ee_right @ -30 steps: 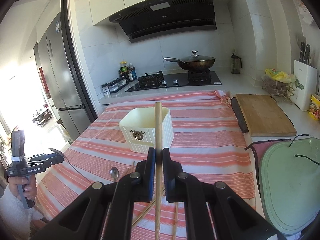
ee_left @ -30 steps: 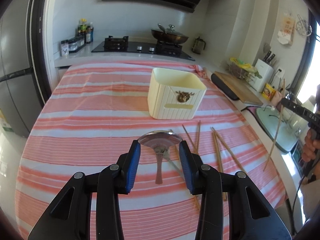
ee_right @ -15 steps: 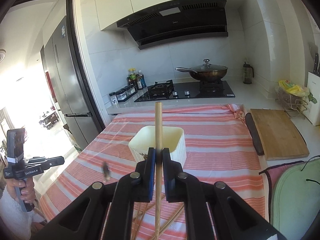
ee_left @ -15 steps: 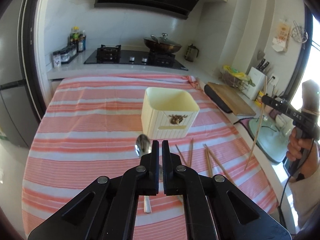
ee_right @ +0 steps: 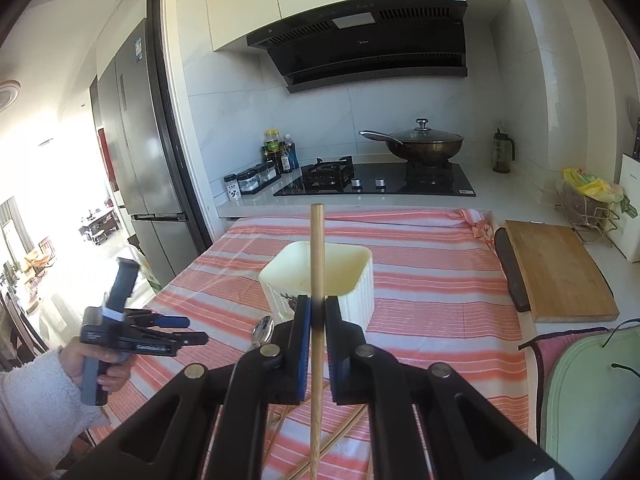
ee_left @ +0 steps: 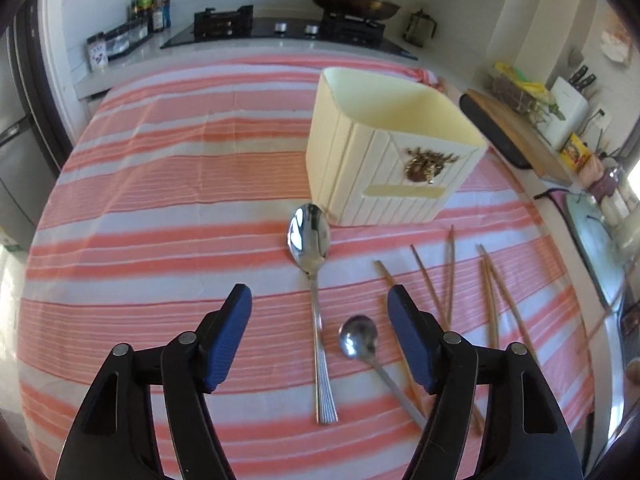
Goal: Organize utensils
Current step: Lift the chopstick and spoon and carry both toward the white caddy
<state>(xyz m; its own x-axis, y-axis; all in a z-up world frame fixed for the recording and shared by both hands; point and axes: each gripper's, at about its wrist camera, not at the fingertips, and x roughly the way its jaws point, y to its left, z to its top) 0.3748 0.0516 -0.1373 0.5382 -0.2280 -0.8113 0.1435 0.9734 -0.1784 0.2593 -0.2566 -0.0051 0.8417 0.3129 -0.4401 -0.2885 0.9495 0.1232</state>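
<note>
The left gripper [ee_left: 320, 336] stands spread wide over the striped cloth [ee_left: 160, 200], nearer to the camera than the cream box [ee_left: 396, 168], and nothing is pinched in it. Its jaws have just been opening. Between them lie the handle of the big spoon [ee_left: 314, 264] and the bowl of the small spoon [ee_left: 358, 338], side by side. If the jaws close here, they may catch both spoons together, or push one against the other so that it slides away. The big spoon is thin, flat and smooth, so the pads may also slip over it without lifting it.

The right gripper [ee_right: 318, 336] is pressed together on one chopstick [ee_right: 317, 280], which stands upright in front of the box. It is held low on its length, so it may turn in the pads, hit the rim of the box and miss the opening.

Right of the spoons, and still nearer than the box, the loose chopsticks [ee_left: 472, 292] lie crossed; a careless reach can scatter them.

One second ago the left gripper held a spoon in the air. Half a second ago the spoon was falling and the jaws were closed. Now two spoons lie on the cloth
</note>
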